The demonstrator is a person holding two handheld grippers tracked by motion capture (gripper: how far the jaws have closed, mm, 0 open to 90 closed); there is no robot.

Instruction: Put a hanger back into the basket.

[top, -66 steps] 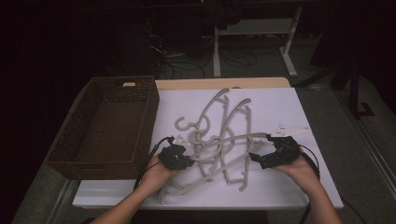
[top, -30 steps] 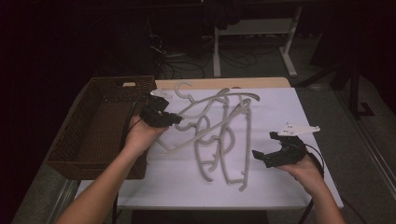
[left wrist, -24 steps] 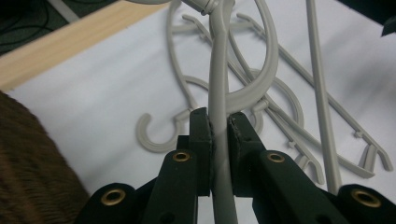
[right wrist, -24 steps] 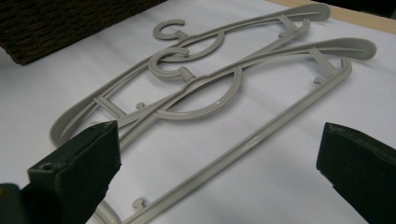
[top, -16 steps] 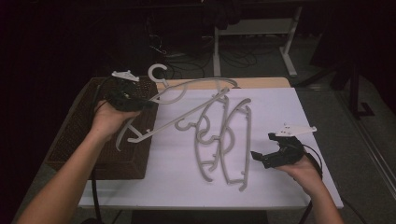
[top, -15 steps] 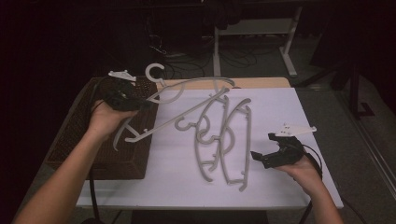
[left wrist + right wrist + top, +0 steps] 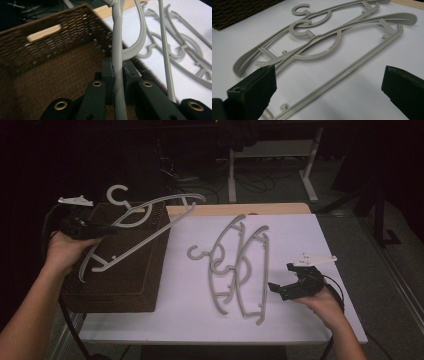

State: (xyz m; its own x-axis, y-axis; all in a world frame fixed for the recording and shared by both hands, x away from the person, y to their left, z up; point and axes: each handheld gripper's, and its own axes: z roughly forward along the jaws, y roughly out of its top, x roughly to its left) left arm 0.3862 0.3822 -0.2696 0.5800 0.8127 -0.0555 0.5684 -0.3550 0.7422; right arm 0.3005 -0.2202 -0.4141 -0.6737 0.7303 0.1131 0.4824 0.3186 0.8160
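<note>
A grey plastic hanger [image 7: 140, 227] hangs over the brown wicker basket [image 7: 142, 285], with my left gripper [image 7: 102, 228] shut on its arm [image 7: 117, 67]. In the left gripper view the two pads pinch the grey bar above the basket's inside [image 7: 50, 82]. Two more grey hangers [image 7: 240, 265] lie overlapped on the white table top [image 7: 310, 240]; they also lie ahead in the right gripper view [image 7: 324, 45]. My right gripper [image 7: 281, 287] rests at the table's right front, open, just right of those hangers, with nothing between its fingers [image 7: 254, 87].
The wicker basket stands at the table's left side with a handle slot [image 7: 43, 32] in its far wall. A strip of bare wood [image 7: 235, 209] runs along the table's far edge. Dark floor, cables and a stand's legs [image 7: 270, 165] lie beyond.
My left gripper has carried the hanger leftward and a little up, from the table's middle to over the basket. The right gripper has stayed where it was.
</note>
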